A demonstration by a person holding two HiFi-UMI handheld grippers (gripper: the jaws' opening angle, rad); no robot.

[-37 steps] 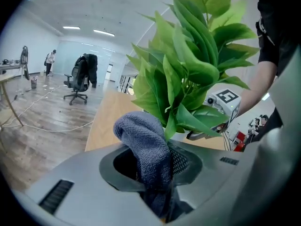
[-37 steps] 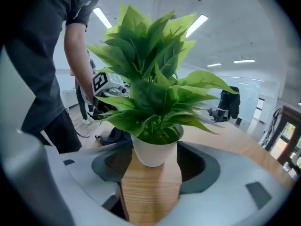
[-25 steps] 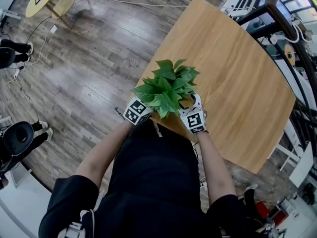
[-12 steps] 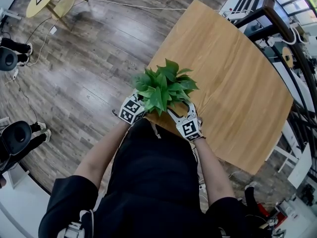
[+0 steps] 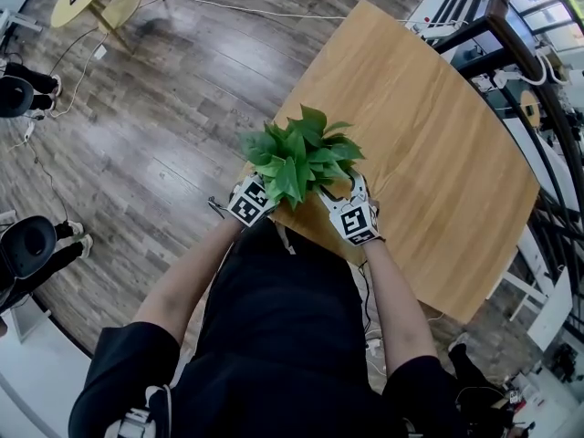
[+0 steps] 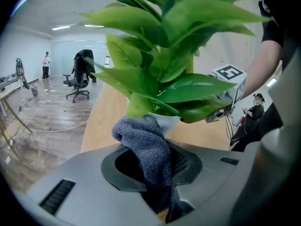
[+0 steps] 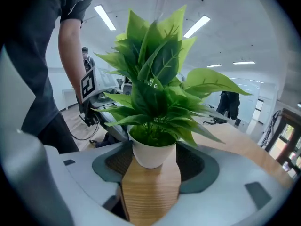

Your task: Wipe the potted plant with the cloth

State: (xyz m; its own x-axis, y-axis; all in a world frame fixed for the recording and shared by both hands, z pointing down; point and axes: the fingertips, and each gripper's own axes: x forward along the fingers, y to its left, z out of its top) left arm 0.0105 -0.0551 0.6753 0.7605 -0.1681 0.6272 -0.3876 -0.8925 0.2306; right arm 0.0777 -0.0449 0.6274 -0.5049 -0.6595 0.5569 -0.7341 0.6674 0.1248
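Observation:
A potted plant (image 5: 299, 156) with broad green leaves and a white pot (image 7: 153, 150) stands near the front edge of the wooden table (image 5: 429, 135). My right gripper (image 7: 153, 169) has its jaws on both sides of the pot and looks shut on it. My left gripper (image 6: 151, 166) is shut on a grey knitted cloth (image 6: 145, 142), which sticks up against the pot (image 6: 165, 122) just under the lowest leaves. In the head view the leaves hide both sets of jaws; the marker cubes (image 5: 248, 203) show at either side of the plant.
The table's near edge runs right below the plant, with dark wood floor (image 5: 164, 126) beyond it to the left. Office chairs (image 5: 27, 245) stand at the far left. A black metal frame (image 5: 511, 26) borders the table's far right.
The plant and both grippers have shifted slightly left and away. The right gripper swung a little and is back close by the pot's right side.

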